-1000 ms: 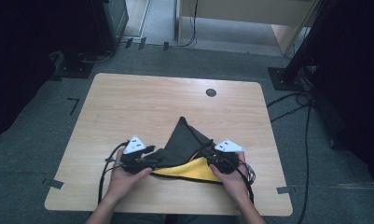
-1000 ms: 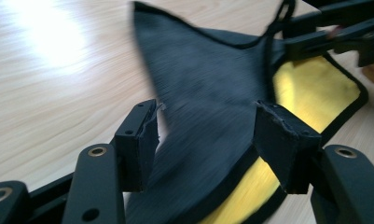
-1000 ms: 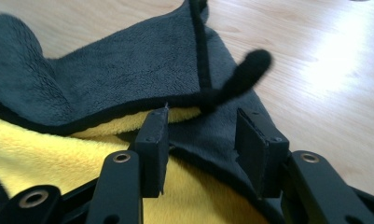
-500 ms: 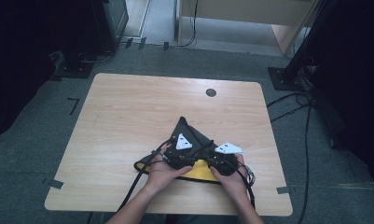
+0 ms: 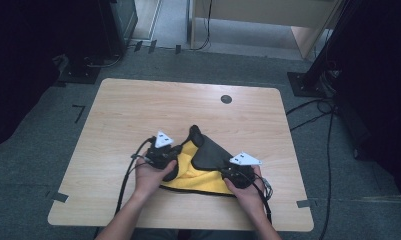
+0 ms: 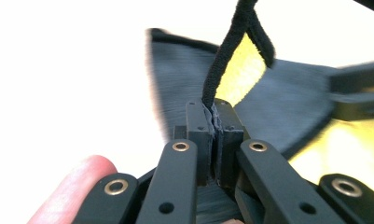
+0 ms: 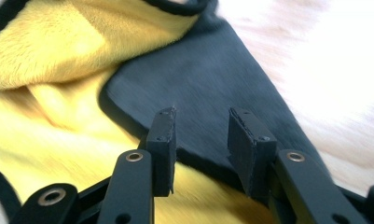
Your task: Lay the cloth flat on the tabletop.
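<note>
From the high view, the cloth (image 5: 203, 167) lay near the front edge of the table (image 5: 138, 115), yellow side up with a dark flap folded over the middle. The left gripper (image 5: 164, 154) had swung back out to the left compared with half a second earlier, so the fold looked like it was being opened or re-laid.

Left gripper view: the jaws had just been closing and were clamped on the cloth's black hem (image 6: 222, 70).

Right gripper view: the right gripper (image 7: 201, 144) hung parted over the dark flap (image 7: 208, 79), pinching nothing. My guess is it grabs next.
</note>
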The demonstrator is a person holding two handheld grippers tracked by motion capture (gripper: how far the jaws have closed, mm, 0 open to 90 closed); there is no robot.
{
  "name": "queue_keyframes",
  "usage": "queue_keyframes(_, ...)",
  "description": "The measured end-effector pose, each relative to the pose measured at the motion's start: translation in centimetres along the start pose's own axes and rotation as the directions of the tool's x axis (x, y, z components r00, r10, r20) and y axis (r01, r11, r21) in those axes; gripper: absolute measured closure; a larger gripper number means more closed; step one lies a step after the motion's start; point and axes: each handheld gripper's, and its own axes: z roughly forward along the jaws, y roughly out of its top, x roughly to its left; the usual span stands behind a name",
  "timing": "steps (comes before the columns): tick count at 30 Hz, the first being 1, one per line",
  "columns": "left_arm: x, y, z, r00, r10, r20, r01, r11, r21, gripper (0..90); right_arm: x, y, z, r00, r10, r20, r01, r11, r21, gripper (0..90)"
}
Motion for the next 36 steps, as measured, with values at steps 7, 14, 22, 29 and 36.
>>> queue_keyframes(7, 3.4, -1.0, -1.4, 0.9976, -0.059, -0.036, 0.059, 0.9981, -0.018, 87.7, 2.3, 1.6, 1.3, 0.9962, -0.042, -0.077, 0.042, 0.999, -0.007, 62.4)
queue_keyframes(14, 3.8, -1.3, -1.7, 0.9969, -0.071, -0.034, 0.070, 0.9970, -0.034, 87.6, 4.8, 2.1, 4.2, 0.9879, -0.088, -0.127, 0.094, 0.995, 0.042, 66.0)
queue_keyframes(22, 4.6, -1.2, -2.0, 0.9968, -0.074, -0.031, 0.073, 0.9965, -0.041, 87.8, 5.4, 1.6, 4.9, 0.9815, -0.181, -0.063, 0.186, 0.978, 0.092, 70.8)
queue_keyframes(29, 5.5, -1.1, -3.3, 0.9952, -0.085, -0.049, 0.082, 0.9939, -0.074, 88.1, 3.8, 2.0, 3.5, 0.9937, -0.110, -0.020, 0.111, 0.993, 0.050, 84.6)
queue_keyframes(36, 7.4, -0.9, -4.9, 0.9931, -0.093, -0.070, 0.086, 0.9909, -0.104, 88.2, 1.2, 3.8, -0.6, 0.9971, -0.049, 0.059, 0.056, 0.992, -0.109, 84.8)
